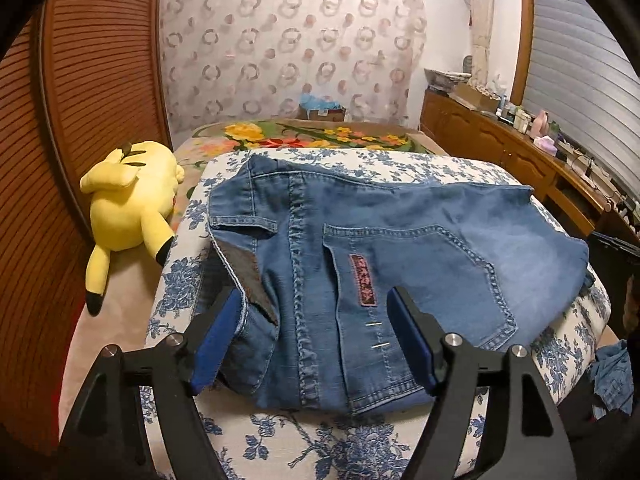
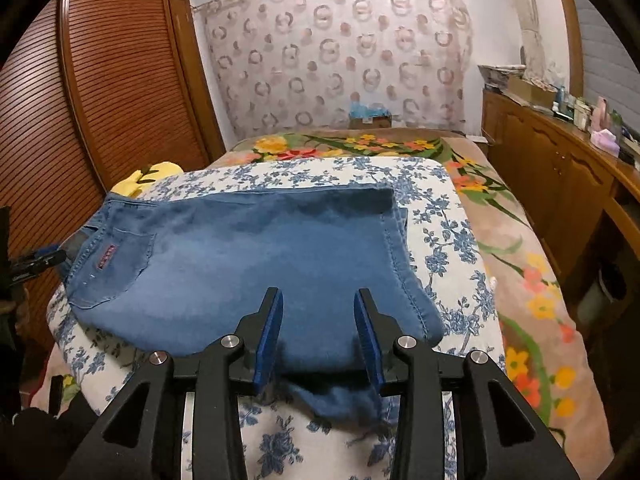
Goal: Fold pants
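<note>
Blue jeans (image 1: 400,248) lie folded on a white cushion with blue flowers (image 1: 360,440). The back pocket with a red label (image 1: 363,280) faces up. My left gripper (image 1: 316,300) is open, its blue pads astride the waistband end of the jeans near the front edge. In the right wrist view the jeans (image 2: 248,256) lie across the cushion (image 2: 448,240), waist to the left. My right gripper (image 2: 318,300) is open over the leg end, and a fold of denim hangs between and below its fingers.
A yellow plush toy (image 1: 128,216) lies left of the cushion beside a brown slatted wardrobe (image 1: 80,100). A floral bedspread (image 2: 520,280) extends beyond and to the right. A wooden dresser (image 2: 560,168) with small items stands at right. Blue cloth (image 1: 612,380) lies at lower right.
</note>
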`<state>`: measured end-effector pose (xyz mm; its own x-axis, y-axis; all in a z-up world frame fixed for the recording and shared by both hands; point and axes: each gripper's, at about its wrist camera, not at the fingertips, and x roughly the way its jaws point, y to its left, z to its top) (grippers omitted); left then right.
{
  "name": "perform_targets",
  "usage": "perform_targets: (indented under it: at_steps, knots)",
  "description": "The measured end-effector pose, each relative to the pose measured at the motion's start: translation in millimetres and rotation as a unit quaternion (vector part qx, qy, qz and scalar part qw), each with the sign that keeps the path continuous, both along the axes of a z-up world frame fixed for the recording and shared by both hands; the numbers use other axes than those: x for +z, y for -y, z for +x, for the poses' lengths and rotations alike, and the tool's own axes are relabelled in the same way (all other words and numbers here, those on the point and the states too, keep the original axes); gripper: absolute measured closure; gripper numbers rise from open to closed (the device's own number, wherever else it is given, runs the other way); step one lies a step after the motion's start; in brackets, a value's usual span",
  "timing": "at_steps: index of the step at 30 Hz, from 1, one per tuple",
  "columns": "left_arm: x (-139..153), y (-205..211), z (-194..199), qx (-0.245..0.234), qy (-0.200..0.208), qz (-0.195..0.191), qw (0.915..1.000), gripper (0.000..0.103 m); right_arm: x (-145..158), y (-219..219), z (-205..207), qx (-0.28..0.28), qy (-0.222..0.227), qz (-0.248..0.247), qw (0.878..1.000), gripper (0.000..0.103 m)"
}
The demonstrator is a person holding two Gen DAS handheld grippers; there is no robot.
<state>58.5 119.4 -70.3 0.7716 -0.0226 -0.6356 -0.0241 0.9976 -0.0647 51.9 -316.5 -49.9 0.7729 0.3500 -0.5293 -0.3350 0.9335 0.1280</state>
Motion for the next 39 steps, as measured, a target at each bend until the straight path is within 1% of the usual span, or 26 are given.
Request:
perform_targets:
  at_steps: [3,4,7,8,10,13,19,23,26,34,35,38,39]
  knots:
    - [6,1,-4,0.003,0.010,0.002,0.9999,0.027,-5,8,3,-0.017,-0.006,0.004,1.000,0.062]
    - [9,1,-6,0.001,0.016,0.002,0.9999,0.027,-5,10,2,-0.023,-0.007,0.003,1.000,0.060]
    - [17,4,-10,-0.013,0.023,0.001,0.9997,0.027,-9,18,-3,-0.043,-0.013,0.003,0.999,0.056]
    - [18,7,-10,-0.017,0.023,0.002,0.9996,0.025,-9,21,-5,-0.047,-0.016,0.004,0.999,0.055]
    - [19,13,-8,-0.025,0.021,0.003,0.9995,0.025,-12,27,-7,-0.055,-0.023,0.011,0.998,0.054]
    - [13,24,-2,-0.042,0.014,-0.005,0.9990,0.025,-17,32,-7,-0.061,-0.034,0.017,0.997,0.054]
    - [-12,50,20,-0.075,-0.014,-0.029,0.9966,0.025,-17,37,-4,-0.058,-0.048,0.041,0.996,0.054]
    - [-20,67,31,-0.086,-0.020,-0.036,0.9954,0.025,-21,40,3,-0.058,-0.057,0.054,0.995,0.054]
    - [-21,79,34,-0.095,-0.020,-0.031,0.9948,0.025,-25,41,9,-0.058,-0.064,0.064,0.994,0.054]
    - [-13,102,33,-0.118,-0.004,-0.014,0.9929,0.025,-26,35,12,-0.059,-0.064,0.062,0.994,0.054]
    - [-12,104,33,-0.120,-0.003,-0.012,0.9928,0.025,-26,34,12,-0.059,-0.062,0.059,0.995,0.054]
    - [-12,111,34,-0.128,-0.004,-0.008,0.9918,0.036,-22,33,10,-0.059,-0.051,0.051,0.996,0.054]
    - [-12,112,35,-0.129,-0.005,-0.007,0.9916,0.041,-22,33,11,-0.059,-0.049,0.048,0.996,0.054]
